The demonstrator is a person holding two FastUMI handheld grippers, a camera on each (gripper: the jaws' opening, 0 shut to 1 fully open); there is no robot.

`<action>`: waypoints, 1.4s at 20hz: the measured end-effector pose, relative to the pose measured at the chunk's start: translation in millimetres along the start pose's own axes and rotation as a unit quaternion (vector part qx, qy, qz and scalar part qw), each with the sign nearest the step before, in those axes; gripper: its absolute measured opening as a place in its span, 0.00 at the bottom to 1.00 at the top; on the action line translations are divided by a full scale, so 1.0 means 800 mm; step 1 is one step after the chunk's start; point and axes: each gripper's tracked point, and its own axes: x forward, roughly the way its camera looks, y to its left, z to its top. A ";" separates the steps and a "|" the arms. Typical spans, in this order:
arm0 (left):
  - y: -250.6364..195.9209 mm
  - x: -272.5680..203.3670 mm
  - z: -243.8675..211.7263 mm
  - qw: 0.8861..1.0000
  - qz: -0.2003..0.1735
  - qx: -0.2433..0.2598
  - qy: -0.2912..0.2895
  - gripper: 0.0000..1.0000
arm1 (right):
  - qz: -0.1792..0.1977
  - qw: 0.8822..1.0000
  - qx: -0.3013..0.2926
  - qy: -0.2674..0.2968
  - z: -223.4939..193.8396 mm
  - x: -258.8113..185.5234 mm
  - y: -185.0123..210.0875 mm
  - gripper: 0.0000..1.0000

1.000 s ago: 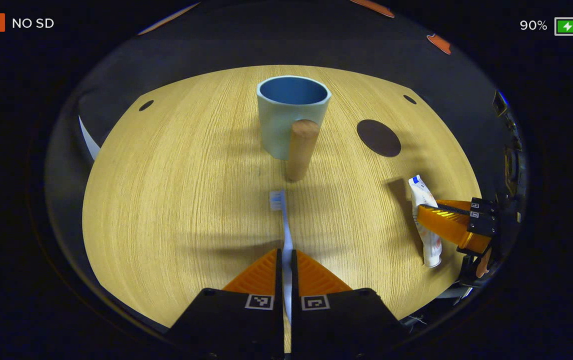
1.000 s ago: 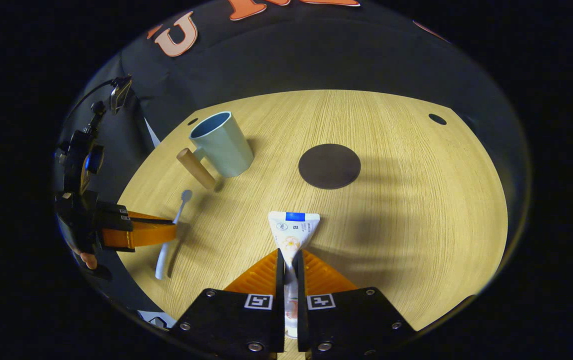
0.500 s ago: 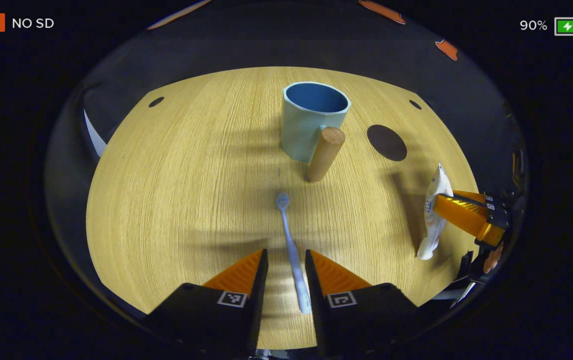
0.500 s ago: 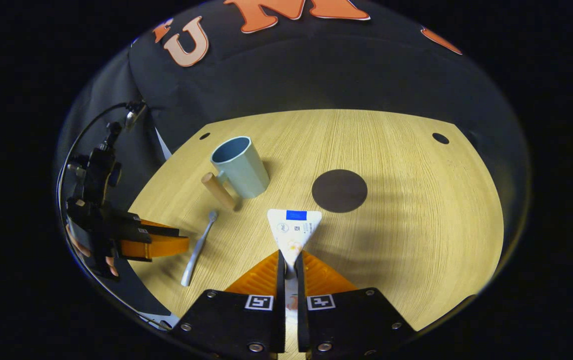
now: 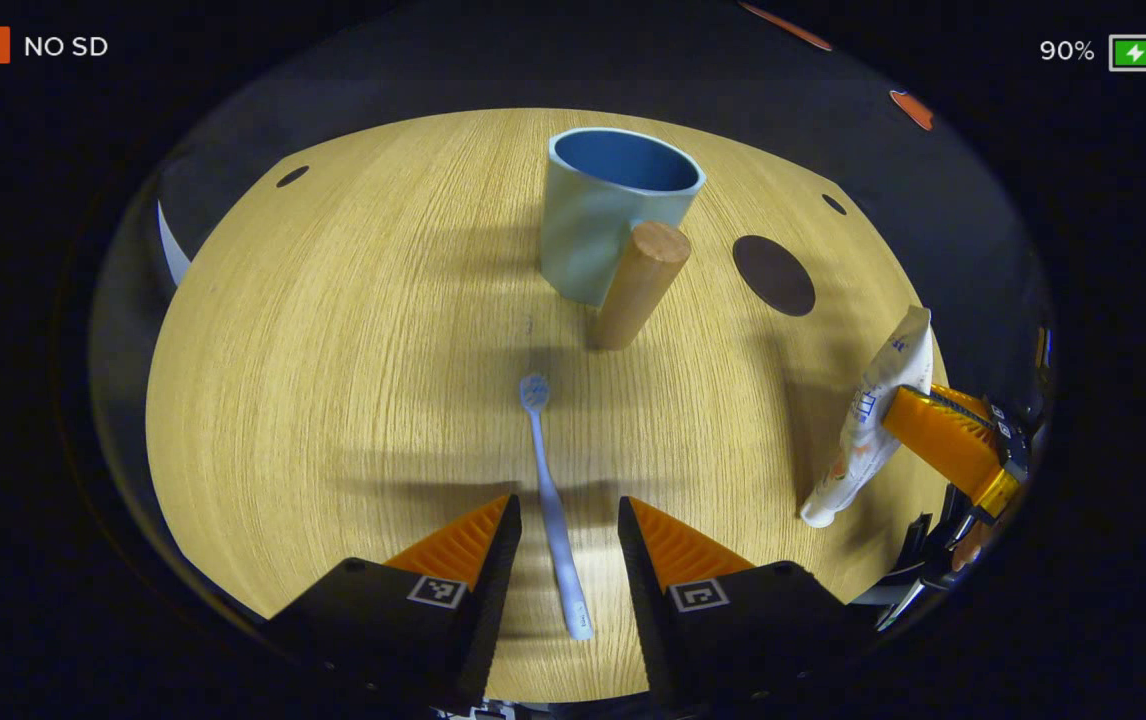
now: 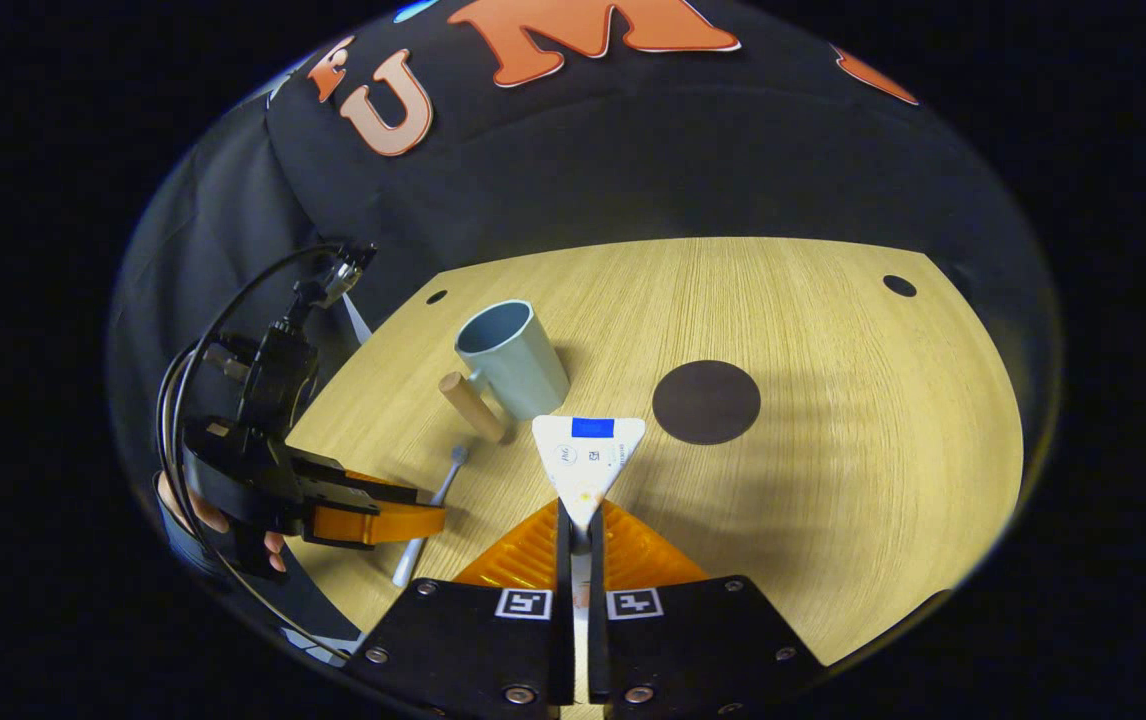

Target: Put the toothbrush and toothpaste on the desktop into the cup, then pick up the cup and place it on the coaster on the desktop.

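Left gripper [image 5: 560,520] has just unclamped, dropping toothbrush [image 5: 551,500] flat at lower centre, needs regrasp; right gripper [image 6: 580,520] still clenched on lifted toothpaste [image 6: 588,462].

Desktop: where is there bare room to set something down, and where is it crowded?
Bare wood lies left of the cup and toothbrush, and right of the coaster toward the desktop edge. It is crowded around the cup's wooden handle, toothbrush and toothpaste.

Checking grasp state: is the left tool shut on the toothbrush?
No, the left tool is open, its fingers standing apart on either side of the toothbrush, which lies on the table.
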 end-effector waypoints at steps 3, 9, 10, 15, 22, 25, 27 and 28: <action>-0.005 0.008 -0.002 1.000 -0.003 -0.002 0.005 0.59 | 0.008 1.000 -0.001 -0.008 0.007 -0.006 0.004 0.05; -0.003 0.046 -0.002 1.000 0.014 -0.005 0.011 0.53 | 0.015 0.999 -0.007 -0.035 0.025 -0.022 0.012 0.05; -0.003 0.042 -0.001 1.000 0.019 -0.008 0.014 0.47 | 0.019 0.999 -0.005 -0.037 0.027 -0.026 0.014 0.05; 0.003 0.030 0.001 1.000 0.031 -0.004 0.000 0.08 | 0.019 0.998 -0.002 -0.056 0.040 -0.035 0.010 0.05; -0.003 -0.007 0.031 0.996 0.021 0.020 -0.084 0.05 | 0.021 0.996 -0.007 -0.084 0.062 -0.046 0.013 0.05; -0.021 -0.038 0.043 0.991 0.006 0.047 -0.123 0.05 | 0.022 0.995 -0.013 -0.099 0.073 -0.049 0.017 0.05; -0.019 -0.045 0.056 0.986 -0.003 0.054 -0.160 0.04 | 0.025 0.994 -0.013 -0.107 0.078 -0.052 0.020 0.05; -0.019 -0.054 0.062 0.982 -0.004 0.057 -0.179 0.04 | 0.025 0.993 -0.016 -0.112 0.080 -0.053 0.021 0.05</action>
